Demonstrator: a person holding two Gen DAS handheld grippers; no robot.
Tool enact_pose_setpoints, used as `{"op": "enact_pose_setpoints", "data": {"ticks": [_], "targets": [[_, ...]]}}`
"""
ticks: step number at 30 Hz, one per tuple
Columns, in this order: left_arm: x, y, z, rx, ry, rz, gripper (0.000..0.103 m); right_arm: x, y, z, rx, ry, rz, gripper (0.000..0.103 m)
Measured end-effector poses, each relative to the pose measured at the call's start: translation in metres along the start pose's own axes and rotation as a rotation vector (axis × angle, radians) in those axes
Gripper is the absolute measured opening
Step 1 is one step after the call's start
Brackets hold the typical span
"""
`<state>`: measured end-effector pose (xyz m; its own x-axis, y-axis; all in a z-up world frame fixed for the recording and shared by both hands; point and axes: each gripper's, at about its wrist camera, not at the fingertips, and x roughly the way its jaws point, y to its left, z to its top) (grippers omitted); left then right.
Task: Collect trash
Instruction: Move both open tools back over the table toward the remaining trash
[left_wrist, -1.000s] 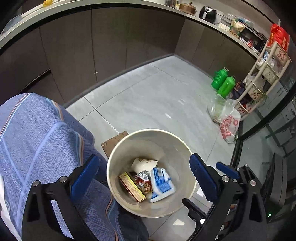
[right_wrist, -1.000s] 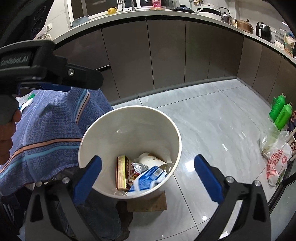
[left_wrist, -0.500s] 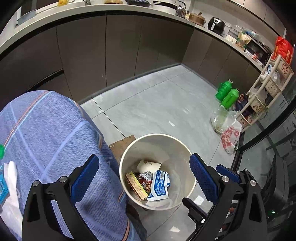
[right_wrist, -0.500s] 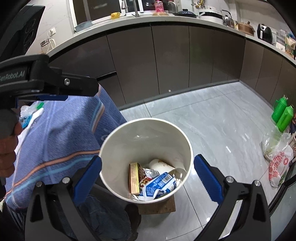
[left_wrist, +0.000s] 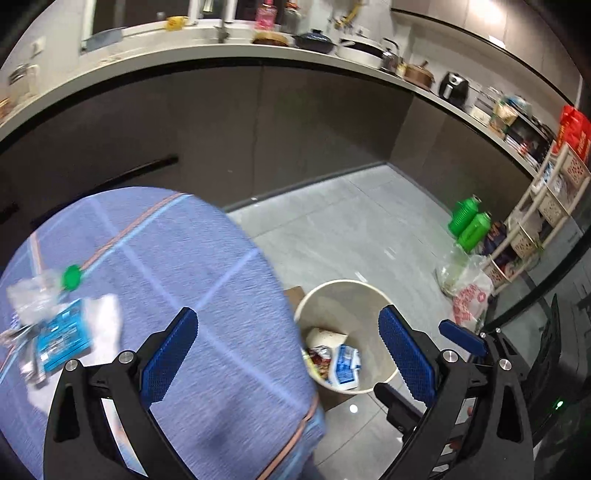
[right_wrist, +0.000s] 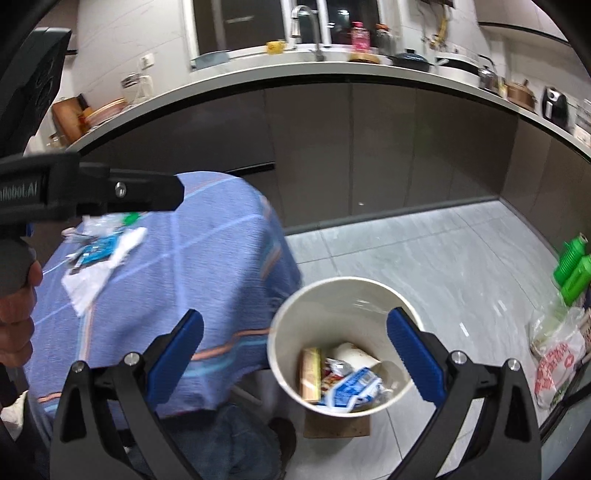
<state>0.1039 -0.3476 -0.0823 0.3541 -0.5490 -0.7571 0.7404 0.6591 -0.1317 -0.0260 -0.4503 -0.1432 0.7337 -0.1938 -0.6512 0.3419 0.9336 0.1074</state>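
Both claws spread wide, nothing between the blue pads: left gripper (left_wrist: 288, 356) low in its frame, right gripper (right_wrist: 295, 354) same deal. Trash bin (right_wrist: 295, 314) sitting upright on the floor, mouth open straight up, lower middle of the right view, right of centre in the left one. Inside: a flat box on edge (right_wrist: 310, 373), a paper cup tipped over (right_wrist: 352, 354), a blue-white wrapper (right_wrist: 351, 391), all jumbled, labels unreadable. More trash (left_wrist: 62, 332) at the left edge of the left view, lying flat on the blue tablecloth (left_wrist: 207, 295): blue packet, white tissue, clear bottle with green cap (left_wrist: 71, 277), all motion-blurred. In the right view, partly hidden behind the other gripper's black body.
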Motion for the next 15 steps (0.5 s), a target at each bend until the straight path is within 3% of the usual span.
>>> {"op": "enact_pose_setpoints", "data": {"ticks": [8,15], "targets": [[-0.052,0.068,-0.03,-0.105,-0.004,0.064,0.095,-0.003,0.069,0.017,-0.096,0.004,0.124,0.1],[-0.083,0.144,-0.064,-0.229,-0.01,0.171,0.095,0.011,0.125,0.023,-0.171,0.037,0.216,0.1]]}}
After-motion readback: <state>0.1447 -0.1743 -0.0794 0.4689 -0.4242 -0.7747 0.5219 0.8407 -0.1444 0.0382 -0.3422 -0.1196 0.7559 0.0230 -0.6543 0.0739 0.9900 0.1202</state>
